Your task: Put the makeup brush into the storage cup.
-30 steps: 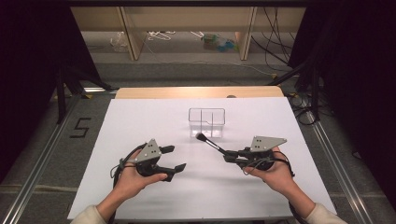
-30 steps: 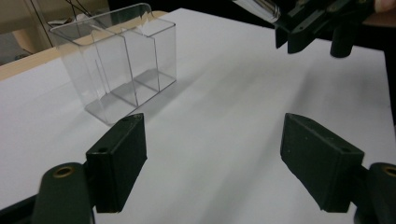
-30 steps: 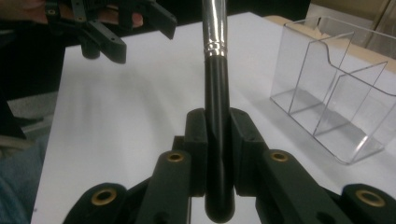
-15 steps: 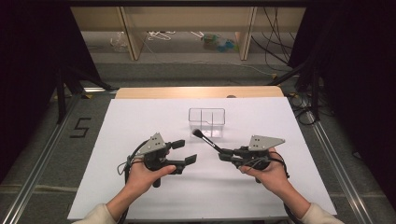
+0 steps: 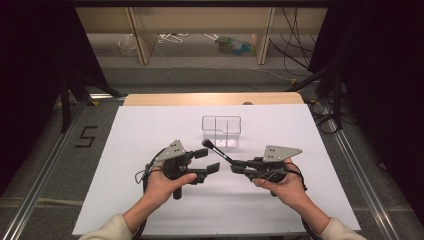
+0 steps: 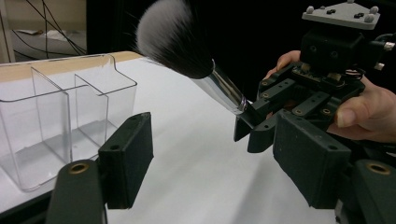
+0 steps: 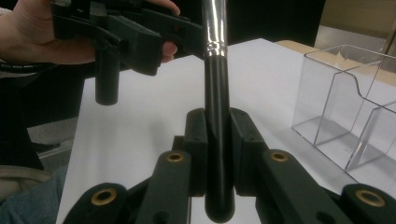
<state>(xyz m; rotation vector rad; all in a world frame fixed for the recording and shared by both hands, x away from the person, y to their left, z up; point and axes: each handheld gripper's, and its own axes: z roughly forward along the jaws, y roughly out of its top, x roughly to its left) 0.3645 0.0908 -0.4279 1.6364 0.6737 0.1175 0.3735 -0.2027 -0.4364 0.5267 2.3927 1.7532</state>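
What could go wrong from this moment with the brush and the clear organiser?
1. The right hand-held gripper clamps the black-handled makeup brush at the very end of its handle, so it may pivot or slip.
2. The left hand-held gripper, jaws open and just been closing with nothing between them, sits near the ferrule and might knock it.
3. The light, clear plastic divided organiser could slide or tip if bumped.

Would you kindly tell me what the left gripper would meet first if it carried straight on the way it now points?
Probably the right gripper clamping the black-handled makeup brush; depth is unclear. The left gripper's jaws, just closing, hold nothing.
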